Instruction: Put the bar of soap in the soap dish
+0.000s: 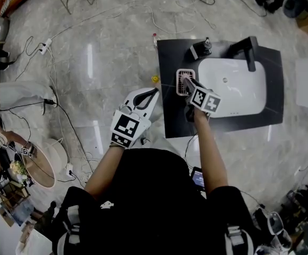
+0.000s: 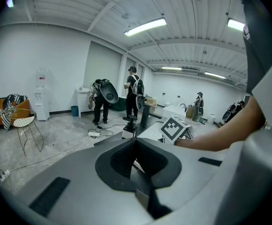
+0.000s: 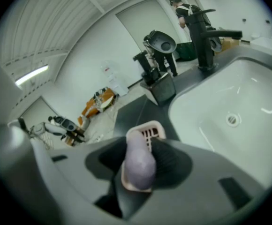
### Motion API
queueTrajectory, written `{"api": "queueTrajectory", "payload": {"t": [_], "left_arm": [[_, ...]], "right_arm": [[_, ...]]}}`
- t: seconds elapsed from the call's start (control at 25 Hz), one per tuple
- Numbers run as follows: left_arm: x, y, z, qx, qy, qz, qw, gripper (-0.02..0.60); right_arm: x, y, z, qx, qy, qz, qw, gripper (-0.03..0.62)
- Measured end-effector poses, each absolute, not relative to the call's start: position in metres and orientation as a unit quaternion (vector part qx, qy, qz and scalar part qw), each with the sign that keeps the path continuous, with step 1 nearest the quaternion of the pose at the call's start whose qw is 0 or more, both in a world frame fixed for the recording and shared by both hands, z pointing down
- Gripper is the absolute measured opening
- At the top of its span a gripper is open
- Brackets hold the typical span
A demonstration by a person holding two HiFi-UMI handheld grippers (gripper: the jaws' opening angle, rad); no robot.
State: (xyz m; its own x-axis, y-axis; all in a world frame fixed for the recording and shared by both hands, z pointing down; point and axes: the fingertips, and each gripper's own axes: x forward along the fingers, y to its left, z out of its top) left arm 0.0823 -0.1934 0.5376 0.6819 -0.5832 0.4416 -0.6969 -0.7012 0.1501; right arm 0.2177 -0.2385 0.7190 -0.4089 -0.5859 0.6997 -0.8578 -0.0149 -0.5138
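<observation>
Worktop (image 1: 167,62) is carrying the sink (image 1: 233,84) at upper right, the left gripper (image 1: 155,92) is idling off its left edge with jaws together, empty, and the right gripper (image 1: 186,83) is hovering over the soap dish (image 3: 152,127), jaws clasping the bar of soap (image 3: 138,165) ready for lowering.

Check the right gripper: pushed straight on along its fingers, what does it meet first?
Most likely the soap dish: it sits right beyond the bar of soap held in the right gripper. How much gap is left between soap and dish is unclear.

Dark counter (image 1: 170,97) carries white basin (image 1: 233,84); dish (image 1: 179,84) at its 9 o'clock, faucet (image 1: 248,49) at 12, dispenser (image 1: 200,49) at 11.
</observation>
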Motion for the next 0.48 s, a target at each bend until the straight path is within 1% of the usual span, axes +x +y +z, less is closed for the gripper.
{"api": "queueTrajectory", "payload": {"t": [0.48], "left_arm": [[0.0796,-0.1899,0.5433,0.907,-0.343,0.19,0.151,0.023]], "right_arm": [[0.2174,-0.2353,0.7211,0.53,-0.692,0.464,0.159,0.187]]}}
